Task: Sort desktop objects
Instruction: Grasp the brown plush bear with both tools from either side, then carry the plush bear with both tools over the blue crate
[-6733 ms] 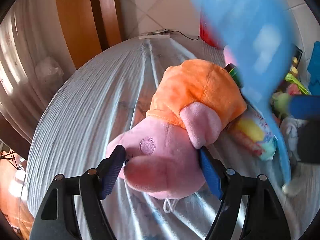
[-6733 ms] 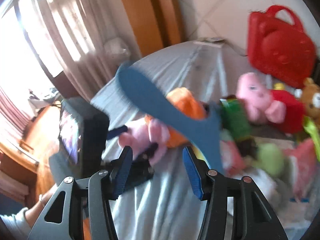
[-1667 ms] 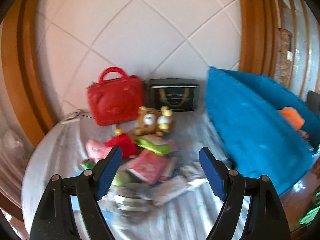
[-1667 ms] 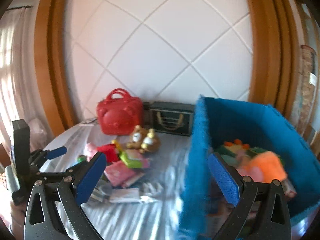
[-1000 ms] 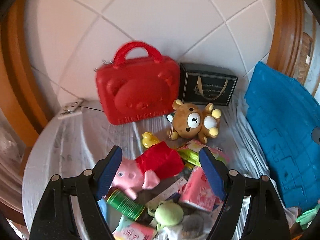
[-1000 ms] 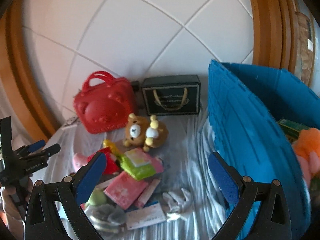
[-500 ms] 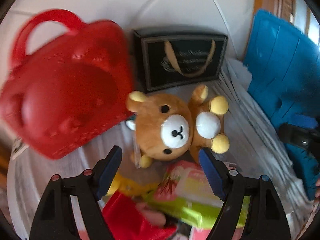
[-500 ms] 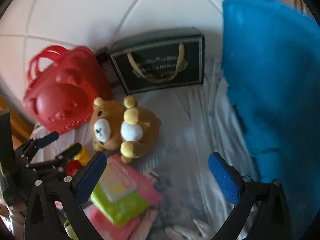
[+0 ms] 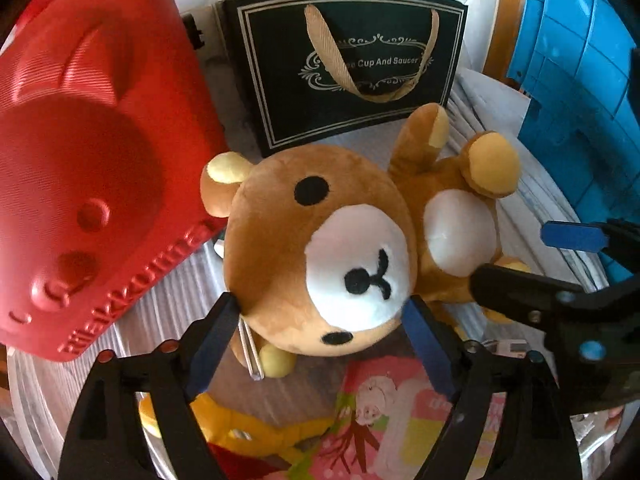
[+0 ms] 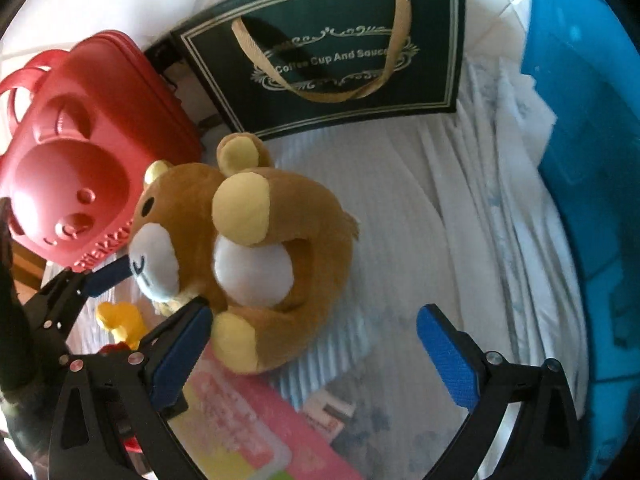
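Note:
A brown plush bear (image 9: 328,240) lies on its back on the white cloth, in front of the black gift bag. My left gripper (image 9: 320,324) straddles the bear's head, one blue pad at each side of it. Its jaws are opening, and the head shows no squeeze. In the right wrist view the bear (image 10: 248,248) lies at the left, its foot against the left fingertip of my right gripper (image 10: 316,348), which stands wide open over bare cloth. The right gripper's black arm (image 9: 552,304) reaches in beside the bear's belly. The left gripper (image 10: 92,280) shows by the bear's face.
A red bear-face case (image 9: 80,152) stands left of the bear and a black gift bag (image 9: 344,68) behind it. A blue bin (image 10: 592,160) walls the right side. A pink and green packet (image 9: 400,412) and a yellow toy (image 9: 240,424) lie near me.
Both grippers have dropped in toward the bear, which now fills the views. The left pads have come around the bear's head and spread a little wider.

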Action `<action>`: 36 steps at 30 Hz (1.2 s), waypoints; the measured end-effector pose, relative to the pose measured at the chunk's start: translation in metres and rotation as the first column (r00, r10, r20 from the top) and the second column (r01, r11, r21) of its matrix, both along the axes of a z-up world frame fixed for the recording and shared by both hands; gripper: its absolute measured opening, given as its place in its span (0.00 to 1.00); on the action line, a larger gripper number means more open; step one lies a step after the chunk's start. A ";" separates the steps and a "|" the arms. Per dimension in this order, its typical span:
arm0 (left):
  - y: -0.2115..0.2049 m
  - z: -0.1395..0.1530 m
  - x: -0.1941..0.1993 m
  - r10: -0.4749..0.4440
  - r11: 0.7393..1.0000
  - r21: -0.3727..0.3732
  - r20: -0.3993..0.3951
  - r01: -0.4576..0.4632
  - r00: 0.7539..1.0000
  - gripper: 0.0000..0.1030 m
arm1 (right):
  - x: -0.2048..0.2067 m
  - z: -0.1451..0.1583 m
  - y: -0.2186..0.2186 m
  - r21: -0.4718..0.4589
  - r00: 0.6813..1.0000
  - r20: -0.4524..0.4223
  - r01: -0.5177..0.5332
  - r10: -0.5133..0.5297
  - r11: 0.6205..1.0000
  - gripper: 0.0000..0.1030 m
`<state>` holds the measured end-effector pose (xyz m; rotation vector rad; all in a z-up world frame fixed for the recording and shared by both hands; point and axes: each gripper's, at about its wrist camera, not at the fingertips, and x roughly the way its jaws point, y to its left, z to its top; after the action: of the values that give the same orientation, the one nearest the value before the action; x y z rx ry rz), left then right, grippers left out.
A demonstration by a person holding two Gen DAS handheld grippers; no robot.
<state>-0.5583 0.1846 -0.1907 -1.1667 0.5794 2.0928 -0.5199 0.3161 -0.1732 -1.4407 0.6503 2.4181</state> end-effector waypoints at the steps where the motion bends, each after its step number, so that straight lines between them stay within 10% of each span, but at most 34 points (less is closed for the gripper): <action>1: 0.002 -0.002 -0.002 -0.003 1.000 -0.006 0.005 0.003 1.000 0.86 | -0.003 -0.002 0.001 -0.007 1.000 0.000 -0.002 0.002 1.000 1.00; 6: 0.012 -0.007 -0.006 -0.001 0.999 -0.033 -0.008 0.001 1.000 0.89 | -0.026 -0.015 0.003 -0.011 0.999 0.005 -0.050 0.050 0.999 1.00; 10: 0.015 -0.006 -0.004 -0.008 0.999 -0.032 -0.023 0.007 1.000 0.84 | -0.029 -0.021 0.004 -0.076 0.996 -0.020 -0.087 0.086 0.993 0.71; 18: 0.001 0.018 0.023 -0.010 1.000 0.004 -0.069 0.011 0.998 0.78 | -0.005 0.000 -0.006 -0.034 0.993 -0.050 -0.109 0.108 0.993 0.68; 36: -0.050 0.197 0.186 -0.015 0.977 0.195 -0.318 0.080 0.948 0.78 | 0.146 0.182 -0.051 0.126 0.943 -0.316 -0.065 0.102 0.990 0.68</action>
<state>-0.3728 0.1342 0.0063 -0.6998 0.5126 2.2525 -0.3740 0.2646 0.0086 -1.0574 0.5136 2.7385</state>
